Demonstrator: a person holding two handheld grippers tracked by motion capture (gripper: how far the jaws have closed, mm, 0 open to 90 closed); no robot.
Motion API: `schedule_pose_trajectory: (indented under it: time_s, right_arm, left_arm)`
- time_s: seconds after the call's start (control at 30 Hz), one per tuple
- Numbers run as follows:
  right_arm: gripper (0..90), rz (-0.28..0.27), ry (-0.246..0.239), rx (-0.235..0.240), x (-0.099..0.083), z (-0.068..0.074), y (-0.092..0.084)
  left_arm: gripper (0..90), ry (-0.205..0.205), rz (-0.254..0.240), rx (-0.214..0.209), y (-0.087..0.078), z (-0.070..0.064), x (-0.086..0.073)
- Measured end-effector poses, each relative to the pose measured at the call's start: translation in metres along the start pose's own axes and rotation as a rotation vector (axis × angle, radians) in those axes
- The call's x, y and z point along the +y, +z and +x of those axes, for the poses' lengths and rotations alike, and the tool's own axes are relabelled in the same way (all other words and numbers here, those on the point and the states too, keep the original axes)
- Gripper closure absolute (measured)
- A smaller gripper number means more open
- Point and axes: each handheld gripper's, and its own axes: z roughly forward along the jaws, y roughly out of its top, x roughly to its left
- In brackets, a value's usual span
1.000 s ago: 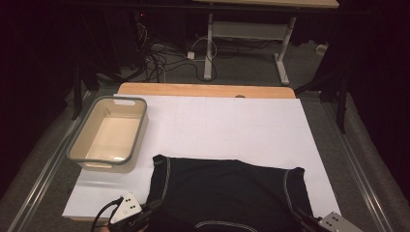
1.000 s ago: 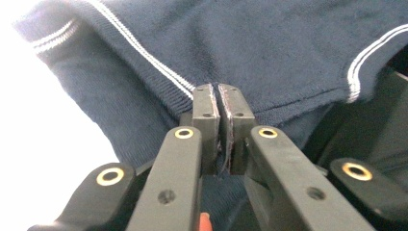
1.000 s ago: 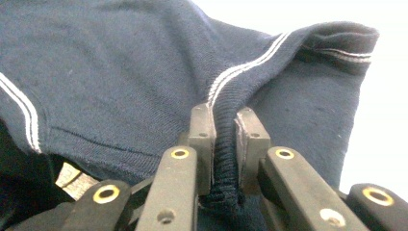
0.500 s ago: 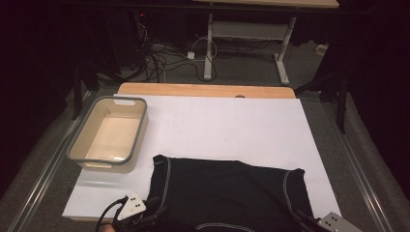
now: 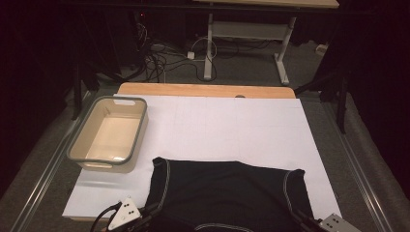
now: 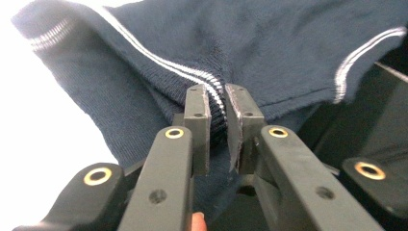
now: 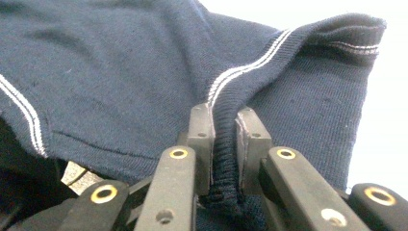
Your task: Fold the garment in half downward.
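The shirt [image 5: 227,193], dark knit with white stitching, lies flat on the white sheet [image 5: 232,125] at the near edge of the table, a beige bin [image 5: 109,133] just off its far left corner. The left gripper [image 6: 217,103] has just been closing, and its jaws now pinch a ribbed hem between them; the right gripper [image 7: 222,122] is clamped on the matching hem at the other side. It looks soft, light and floppy, so it will likely sag and fold wherever it isn't held. The thick ribbed edges seem the surest hold, less prone to slipping than the thin body cloth.
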Motion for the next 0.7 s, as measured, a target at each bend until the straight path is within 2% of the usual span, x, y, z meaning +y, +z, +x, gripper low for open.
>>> schedule_pose_trajectory:
  time_s: [0.07,0.2,0.37,0.43,0.57,0.7]
  right_arm:
    - [80.5,-0.001,-0.001,0.0,0.0,0.001,-0.001]
    - [80.5,-0.011,-0.006,0.007,0.002,0.003,-0.003]
    - [80.2,-0.014,-0.005,0.01,0.002,0.006,-0.004]
    - [78.7,-0.014,-0.002,0.016,0.001,0.007,-0.005]
    - [65.1,-0.03,0.011,0.032,0.001,0.006,-0.006]
    - [50.9,-0.062,0.029,0.044,0.005,0.004,-0.007]
  left_arm:
    - [78.8,0.003,0.004,-0.007,-0.005,-0.003,-0.005]
    - [78.7,-0.023,-0.003,-0.022,-0.012,-0.002,-0.013]
    - [76.6,-0.025,0.014,-0.034,-0.004,0.002,-0.014]
    - [72.0,-0.024,0.016,-0.041,-0.001,0.003,-0.014]
    - [60.0,-0.029,-0.008,-0.049,0.004,0.009,-0.011]
    - [47.8,-0.032,-0.035,-0.043,0.011,0.017,-0.002]
